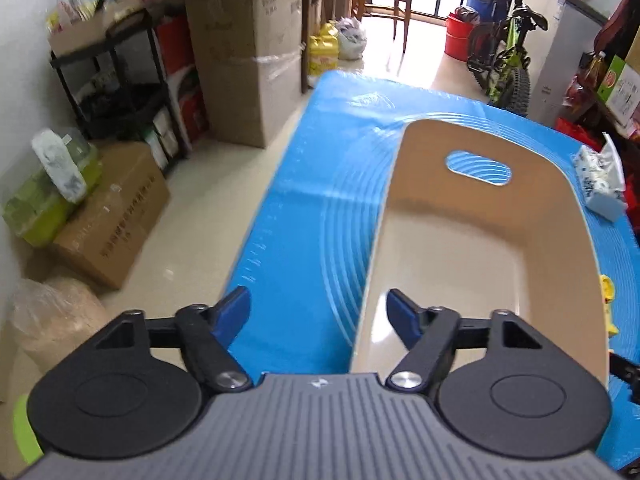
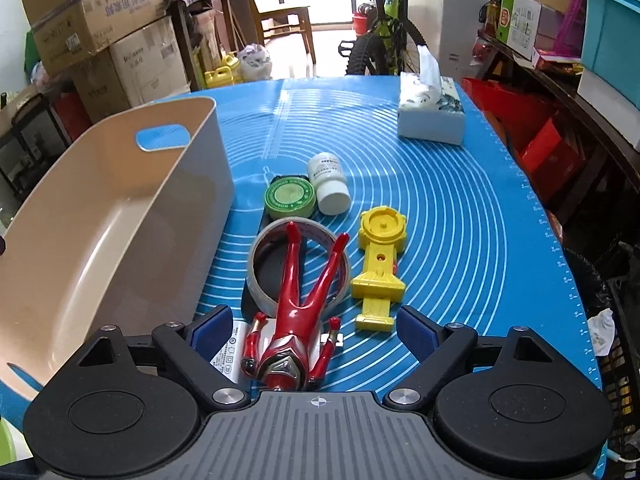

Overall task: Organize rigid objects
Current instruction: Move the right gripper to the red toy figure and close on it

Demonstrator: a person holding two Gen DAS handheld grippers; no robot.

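A beige plastic bin [image 1: 472, 240] with a handle slot stands on the blue mat [image 1: 312, 208]. My left gripper [image 1: 318, 314] hangs open over the bin's near left wall, nothing between its fingers. In the right wrist view the bin [image 2: 100, 220] sits at the left. Beside it lie a red hero figure [image 2: 296, 320] across a roll of tape [image 2: 296, 264], a yellow toy [image 2: 380, 264], a green round tin [image 2: 290, 199] and a white bottle [image 2: 329, 184]. My right gripper [image 2: 316, 330] is open, straddling the figure's upper body without touching it.
A tissue pack [image 2: 432, 116] lies at the mat's far right. A white label card [image 2: 226, 354] lies under the figure. Cardboard boxes [image 1: 244, 60] and a black shelf [image 1: 116, 76] line the floor at left; a bicycle [image 2: 384, 36] stands beyond the table.
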